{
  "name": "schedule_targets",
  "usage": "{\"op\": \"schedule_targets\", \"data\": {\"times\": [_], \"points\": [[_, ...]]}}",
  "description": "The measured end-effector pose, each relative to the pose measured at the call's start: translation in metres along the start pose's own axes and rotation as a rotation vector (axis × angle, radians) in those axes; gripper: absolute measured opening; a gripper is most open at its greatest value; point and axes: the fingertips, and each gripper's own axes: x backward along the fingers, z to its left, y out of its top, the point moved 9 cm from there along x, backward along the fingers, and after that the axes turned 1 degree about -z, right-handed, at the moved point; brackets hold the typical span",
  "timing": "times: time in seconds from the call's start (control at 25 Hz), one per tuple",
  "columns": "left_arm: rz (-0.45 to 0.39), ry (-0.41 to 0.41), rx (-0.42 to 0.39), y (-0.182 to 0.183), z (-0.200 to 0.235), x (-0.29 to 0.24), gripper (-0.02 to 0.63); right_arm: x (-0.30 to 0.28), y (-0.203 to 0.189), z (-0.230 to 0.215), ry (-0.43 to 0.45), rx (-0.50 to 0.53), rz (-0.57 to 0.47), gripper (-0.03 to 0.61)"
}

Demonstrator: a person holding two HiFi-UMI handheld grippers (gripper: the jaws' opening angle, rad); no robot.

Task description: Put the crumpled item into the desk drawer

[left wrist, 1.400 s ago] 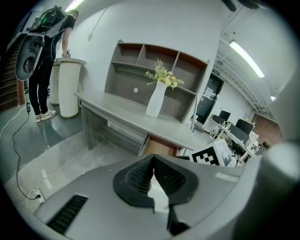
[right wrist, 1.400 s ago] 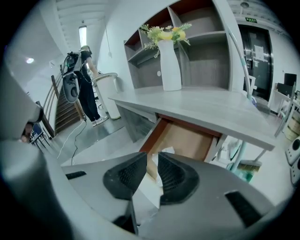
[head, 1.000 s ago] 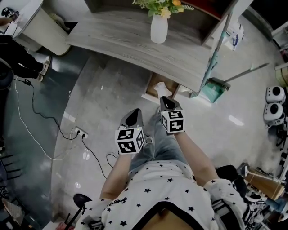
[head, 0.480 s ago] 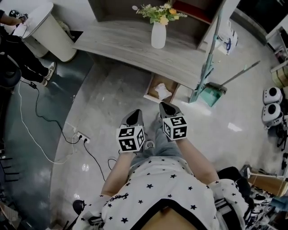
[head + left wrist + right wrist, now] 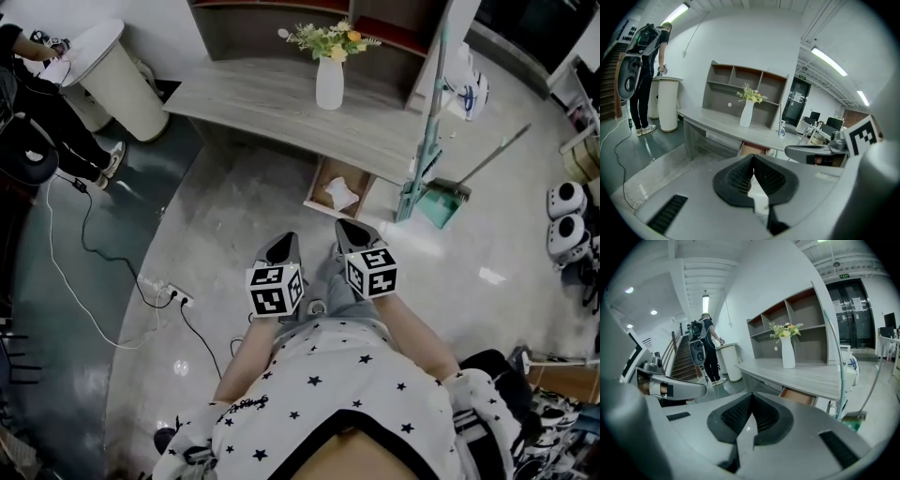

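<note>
Left gripper (image 5: 283,242): fingers (image 5: 736,177) closed, tips pressed together, nothing clamped. A pale patch shows in the gap behind the tips; probably floor seen through it, not confirmed.
Right gripper (image 5: 348,229): fingers (image 5: 735,414) closed tip to tip, nothing between them.
Gripper spacing: the two sit side by side in front of the person's body, apart, both pointing at the desk (image 5: 272,94). The right fingertips reach slightly further forward than the left.
Crumpled item (image 5: 339,194): white, lying inside the desk drawer (image 5: 317,183). It is ahead of both sets of fingertips, nearer the right ones, and touches neither.
Desk drawer: pulled open below the desk edge, wooden interior visible. It sits just beyond the right fingertips and ahead-right of the left fingertips.
Vase (image 5: 329,82): white, upright on the desk top, straight ahead of the fingertips and past the drawer, holding flowers (image 5: 330,39).
Dustpan (image 5: 439,204): green, on the floor to the right of the right fingertips, beside the drawer.
Power strip (image 5: 173,298): on the floor to the left of the left fingers, with a cable running from it.
White cylindrical stand (image 5: 112,80): far left of the left fingers, at the desk's end, with a second person (image 5: 42,108) standing beside it.
</note>
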Motion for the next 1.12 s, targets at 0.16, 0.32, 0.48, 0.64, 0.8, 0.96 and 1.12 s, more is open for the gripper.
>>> {"op": "schedule_targets", "data": {"times": [0.16,0.32,0.48,0.64,0.8,0.96,1.12], "points": [[0.005,-0.008,-0.021,-0.004,-0.002,0.010,0.012,0.011,0.002,0.005,-0.001,0.000,-0.020,-0.006],[-0.003,-0.014,-0.031,-0.006,-0.005,0.019,0.012,0.020,0.002,0.011,0.002,-0.005,-0.037,-0.006],[-0.010,-0.017,-0.034,-0.007,-0.004,0.022,0.012,0.023,0.002,0.017,0.006,-0.002,-0.041,-0.006],[-0.016,-0.018,-0.034,-0.005,-0.003,0.023,0.012,0.024,0.002,0.019,-0.002,0.000,-0.037,-0.008],[-0.015,-0.018,-0.034,-0.005,-0.001,0.024,0.012,0.026,0.003,0.021,-0.017,0.007,-0.050,-0.008],[-0.015,-0.018,-0.028,-0.007,-0.001,0.024,0.012,0.028,0.004,0.021,-0.018,0.012,-0.060,-0.008],[-0.015,-0.016,-0.024,-0.007,0.000,0.023,0.012,0.027,0.004,0.021,-0.009,0.013,-0.057,-0.008]]}}
